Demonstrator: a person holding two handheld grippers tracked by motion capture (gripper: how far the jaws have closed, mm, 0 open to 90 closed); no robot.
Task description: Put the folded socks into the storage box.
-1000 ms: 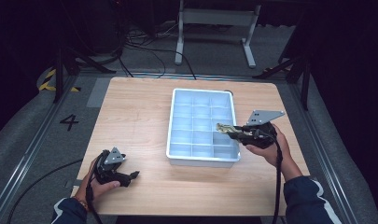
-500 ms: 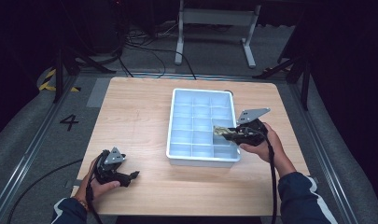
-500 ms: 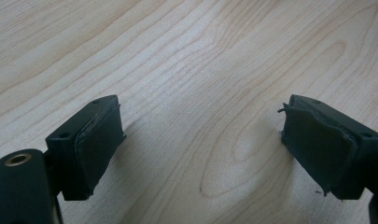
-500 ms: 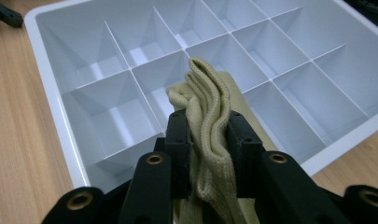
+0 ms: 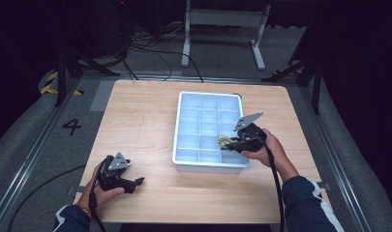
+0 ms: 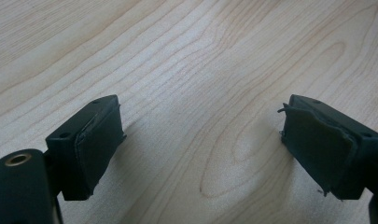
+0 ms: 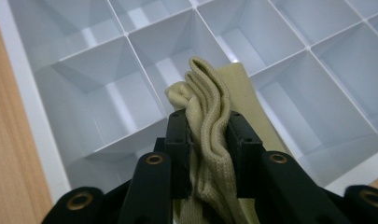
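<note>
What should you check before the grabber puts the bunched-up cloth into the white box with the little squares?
1. Grip: the right gripper has its jaws shut on the beige cloth. Ok.
2. Position: the cloth hangs over the tray, near its front right compartments. Ok.
3. Compartments below: those that show in the right gripper view look bare. Ok.
4. Loose cloth: a flat part trails across a divider toward the next compartment. Not ok.
5. Left gripper: jaws open, nothing between them, over bare table, apart from the tray. Ok.
6. Exact target compartment: cannot tell.
</note>
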